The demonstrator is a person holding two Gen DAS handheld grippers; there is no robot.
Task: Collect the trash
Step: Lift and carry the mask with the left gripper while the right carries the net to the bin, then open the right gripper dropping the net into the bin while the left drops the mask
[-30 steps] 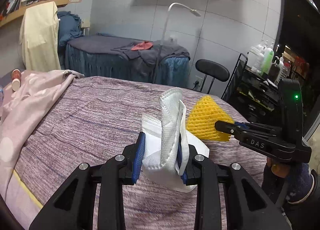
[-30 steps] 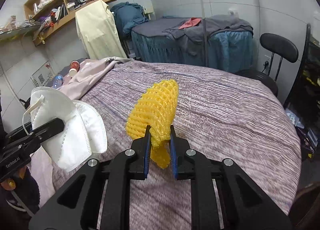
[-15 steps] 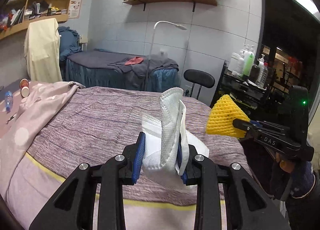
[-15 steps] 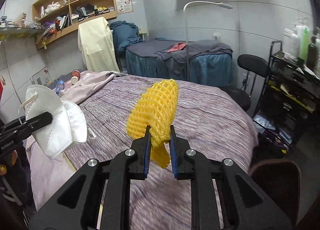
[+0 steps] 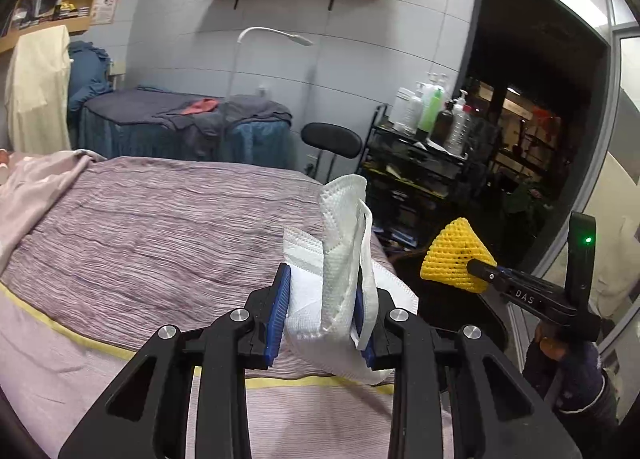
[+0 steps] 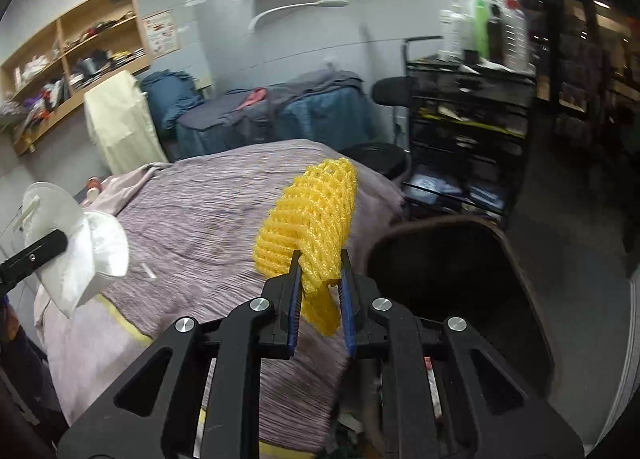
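Note:
My left gripper [image 5: 322, 299] is shut on white face masks [image 5: 340, 259] and holds them up over the foot of the bed; the masks also show in the right wrist view [image 6: 76, 247]. My right gripper [image 6: 320, 279] is shut on a yellow foam net [image 6: 312, 219], held in the air past the bed's corner, above the rim of a dark brown bin [image 6: 452, 279]. The net also shows in the left wrist view [image 5: 454, 255], with the right gripper [image 5: 480, 269] behind it.
A bed with a striped purple cover [image 5: 160, 227] fills the left. A black trolley with bottles [image 5: 424, 163] and a black stool [image 5: 332, 139] stand beyond it. A second bed [image 5: 180, 127] stands by the far wall. A dark doorway [image 5: 540, 119] is at right.
Both grippers have swung right and back from over the bed, still holding the masks and the net. The dark bin has come into the right wrist view.

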